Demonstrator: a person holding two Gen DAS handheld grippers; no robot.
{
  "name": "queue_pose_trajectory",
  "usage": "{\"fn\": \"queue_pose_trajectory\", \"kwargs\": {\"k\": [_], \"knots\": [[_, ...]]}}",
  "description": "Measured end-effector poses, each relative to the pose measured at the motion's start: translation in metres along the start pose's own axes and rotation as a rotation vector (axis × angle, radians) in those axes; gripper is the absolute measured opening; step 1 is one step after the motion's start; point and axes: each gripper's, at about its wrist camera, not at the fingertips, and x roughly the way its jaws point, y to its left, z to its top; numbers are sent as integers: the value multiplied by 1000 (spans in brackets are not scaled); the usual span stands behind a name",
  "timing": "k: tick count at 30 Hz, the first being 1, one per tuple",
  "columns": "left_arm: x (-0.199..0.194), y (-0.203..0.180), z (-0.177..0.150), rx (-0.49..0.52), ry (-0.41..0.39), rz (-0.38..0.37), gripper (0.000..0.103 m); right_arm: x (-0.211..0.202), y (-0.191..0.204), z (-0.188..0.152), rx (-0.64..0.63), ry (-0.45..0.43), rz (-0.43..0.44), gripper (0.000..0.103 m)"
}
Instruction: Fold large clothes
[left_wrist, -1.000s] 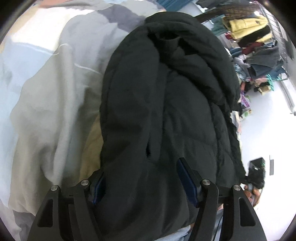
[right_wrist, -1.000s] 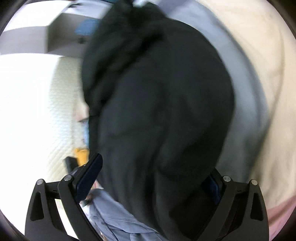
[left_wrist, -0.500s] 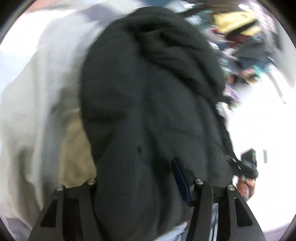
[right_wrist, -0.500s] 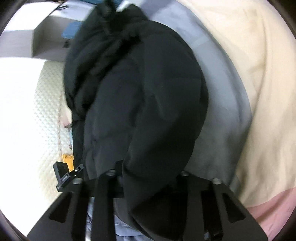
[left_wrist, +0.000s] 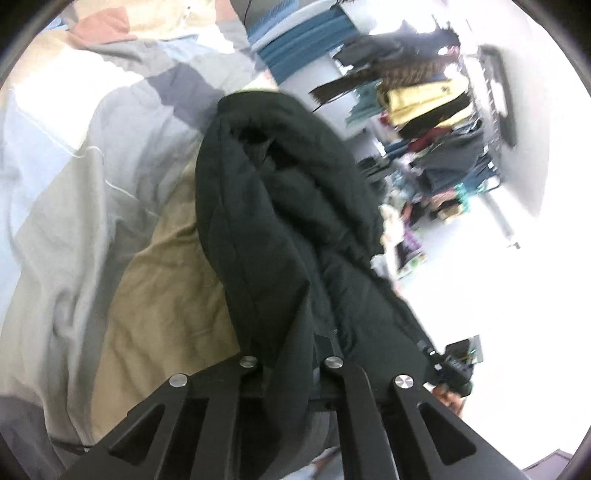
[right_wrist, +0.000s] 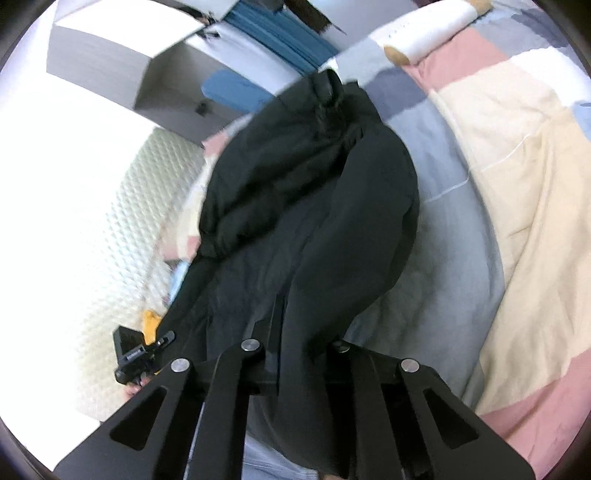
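A large black padded jacket (left_wrist: 288, 236) hangs lifted above a bed with a patchwork cover (left_wrist: 74, 192). My left gripper (left_wrist: 291, 354) is shut on a fold of the jacket's near edge; the cloth hides its fingertips. In the right wrist view the same jacket (right_wrist: 314, 206) drapes away from me over the bed cover (right_wrist: 517, 206). My right gripper (right_wrist: 295, 339) is shut on another fold of its near edge. Each view shows the other hand-held gripper low beside the jacket, in the left view (left_wrist: 458, 362) and in the right view (right_wrist: 136, 354).
A rack of hanging clothes (left_wrist: 436, 122) stands across the white floor to the right of the bed. A grey cabinet (right_wrist: 122, 70) and a blue cushion (right_wrist: 236, 88) lie beyond the bed's far side. A white quilted mattress side (right_wrist: 122, 229) shows at left.
Both grippers went from open around the jacket's edge to shut on it. The jacket has been lifted and pulled up off the bed, now hanging narrower.
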Motion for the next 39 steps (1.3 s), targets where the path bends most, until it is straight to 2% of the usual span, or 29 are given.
{"fn": "queue_pose_trajectory", "kwargs": {"k": [6,9,11,15,20,23,26,29,33,36,39], "knots": [[-67,-21,5,6,-55,-75,4,-59,26,-16,-56,-82,59,7],[-102,-38,-2,40,-80,-87,4,-88,39,-30,-89,-116,87,7],[-122,-49,-8,58,-90,-88,4,-111,48,-46,-88,-137,129,7],[-168,-67,-27,100,-93,-79,4,-149,76,-79,-121,-159,160,8],[-208,-88,-52,143,-89,-59,4,-189,101,-111,-158,-183,148,8],[-221,-98,-62,167,-68,-33,5,-202,108,-117,-169,-183,100,8],[-221,-108,-59,193,-57,-9,5,-208,107,-111,-151,-182,86,8],[-214,-119,-40,224,-75,1,5,-205,106,-91,-145,-202,80,8],[-193,-141,1,266,-115,27,5,-197,104,-55,-131,-239,80,8],[-174,-149,32,225,-120,26,5,-185,103,-20,-112,-238,59,8],[-154,-165,62,239,-130,55,5,-174,100,14,-84,-250,35,9]]}}
